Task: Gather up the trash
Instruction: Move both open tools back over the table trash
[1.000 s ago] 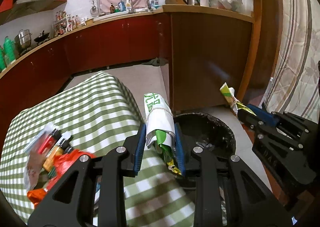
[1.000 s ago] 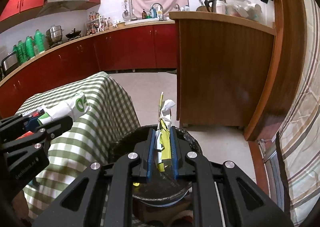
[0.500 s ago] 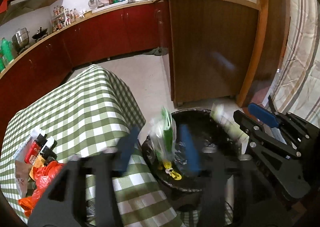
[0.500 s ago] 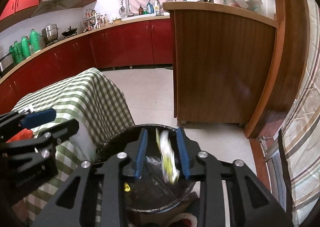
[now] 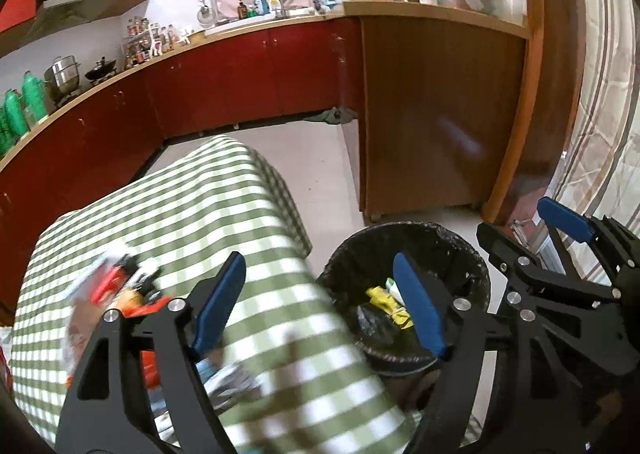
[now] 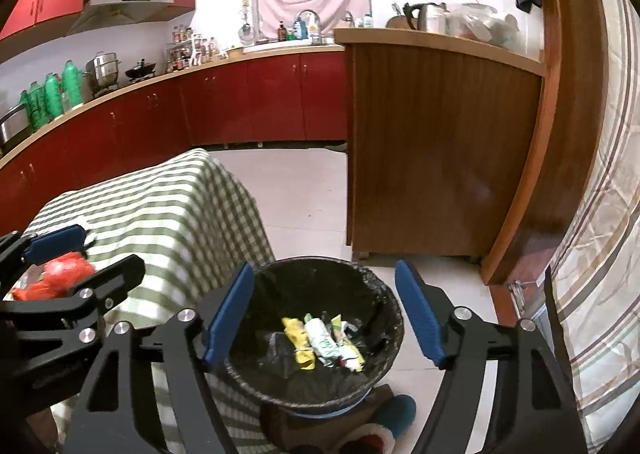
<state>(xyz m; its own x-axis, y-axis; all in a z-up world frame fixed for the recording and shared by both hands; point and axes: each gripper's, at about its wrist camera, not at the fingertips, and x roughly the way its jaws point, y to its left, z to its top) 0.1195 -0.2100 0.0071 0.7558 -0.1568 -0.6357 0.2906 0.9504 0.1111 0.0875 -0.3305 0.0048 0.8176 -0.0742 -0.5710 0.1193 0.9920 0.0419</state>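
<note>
Above the black-lined bin [image 6: 320, 338], the right tool [image 6: 324, 314] and left tool [image 5: 320, 306] both gape wide and empty; yellow and white wrappers [image 6: 320, 346] lie inside, beside the checked desk [image 6: 160, 222].

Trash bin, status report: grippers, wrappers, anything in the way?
Left hand-held gripper and right hand-held gripper open, empty. Wrappers inside trash bin. More litter on checkered table. Nothing in the way.

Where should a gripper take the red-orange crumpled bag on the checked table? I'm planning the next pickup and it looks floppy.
The red-orange bag lies slumped near the table's left end, beside the left gripper. Probably best to come down from above and pinch a raised fold at its top, since it is crumpled and offers no firm edge. Both grippers are open; the view is blurred, so exact folds are unclear.
</note>
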